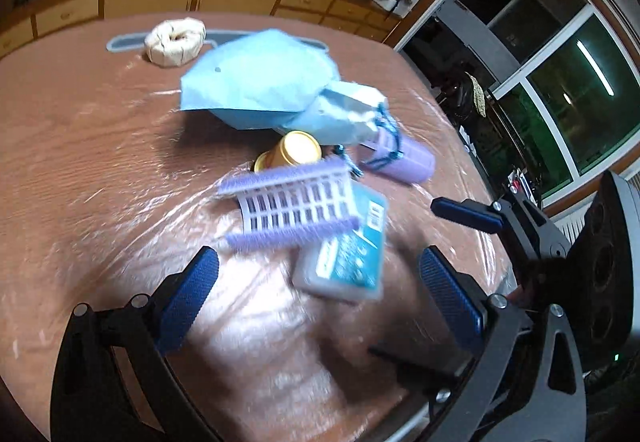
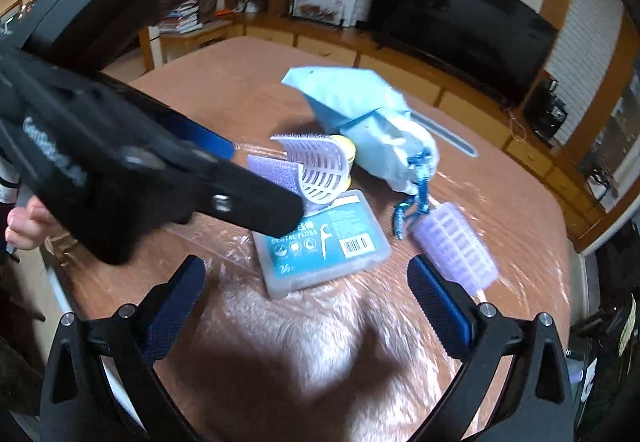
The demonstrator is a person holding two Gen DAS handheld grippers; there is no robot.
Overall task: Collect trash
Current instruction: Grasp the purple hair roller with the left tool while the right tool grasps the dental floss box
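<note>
A clutter pile lies on the brown table (image 1: pixel 80 145) under clear plastic film. It holds an opened purple hair roller (image 1: pixel 294 201) (image 2: pixel 316 169), a teal dental floss box (image 1: pixel 348 254) (image 2: pixel 320 238), a whole purple roller (image 1: pixel 408 159) (image 2: pixel 456 250), a gold-lidded jar (image 1: pixel 298 151) (image 2: pixel 346 151) and a crumpled light-blue paper bag (image 1: pixel 260 81) (image 2: pixel 356 109) with blue string. My left gripper (image 1: pixel 316 282) is open, just short of the floss box. My right gripper (image 2: pixel 306 290) is open, also facing the floss box. The left gripper's body (image 2: pixel 160 169) crosses the right wrist view.
A cream roll of tape (image 1: pixel 176 41) and a grey strip (image 1: pixel 124 41) lie at the table's far side. Wooden cabinets (image 1: pixel 148 1), a television (image 2: pixel 460 21) and windows (image 1: pixel 560 89) surround the table. The right gripper's fingers (image 1: pixel 468 215) show at the right edge of the left view.
</note>
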